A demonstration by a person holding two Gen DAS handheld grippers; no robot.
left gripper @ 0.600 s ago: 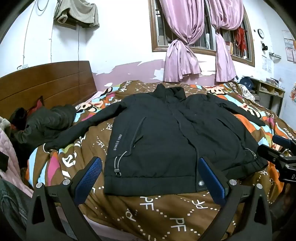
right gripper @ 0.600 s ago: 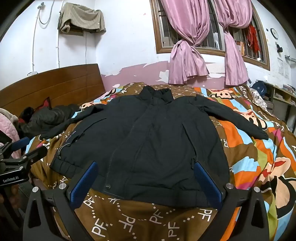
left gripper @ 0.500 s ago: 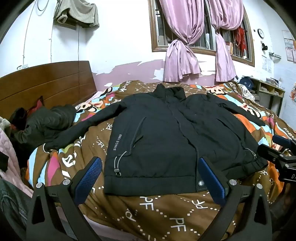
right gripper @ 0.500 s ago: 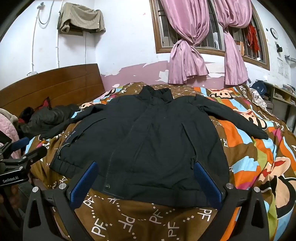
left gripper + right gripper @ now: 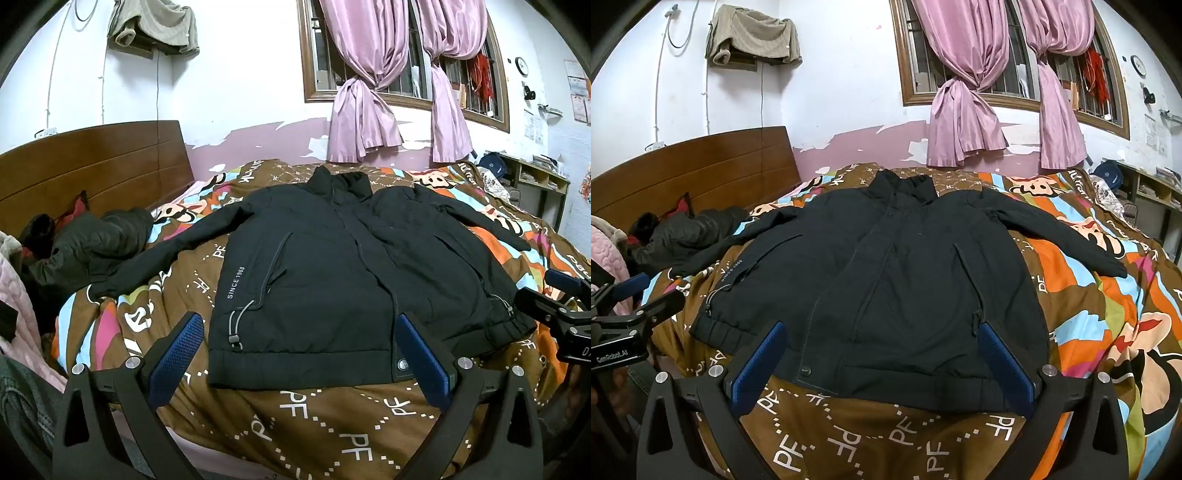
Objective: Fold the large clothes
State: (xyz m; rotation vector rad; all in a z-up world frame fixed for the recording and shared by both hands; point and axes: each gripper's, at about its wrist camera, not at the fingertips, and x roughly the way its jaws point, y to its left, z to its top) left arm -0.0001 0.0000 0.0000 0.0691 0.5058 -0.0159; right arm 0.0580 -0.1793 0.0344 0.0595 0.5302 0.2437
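left gripper (image 5: 299, 350): I hold it just short of the near edge of the bed, its blue pads spread wide with nothing between them; set against the views of half a second back, it sits in the same spot.
right gripper (image 5: 882, 363): likewise released, jaws at full spread and empty, tilted down toward the hem; no shift from a moment ago either.
what has changed: nothing I can make out. Both tools hover, and the cloth lies exactly as it did, so I judge that folding has not begun.
hem (image 5: 303, 369): the closest part of the garment, lying flat along the near side of the patterned bedspread (image 5: 332, 424), clear of my pads.
black jacket (image 5: 332, 266): spread front-up in the middle of the bed, closed down the centre, collar toward the far wall.
sleeves: my left one (image 5: 162, 258) and the right one (image 5: 1060, 236) both reach outward and lie flat.
meaning for the task: everything is still to do; I judge a sleeve or a hem corner is the first thing to grasp.
dark padded coat (image 5: 88, 243): heaped near the headboard (image 5: 92, 162), just beside the left cuff.
far wall: pink curtains (image 5: 388, 92) knotted at the window.
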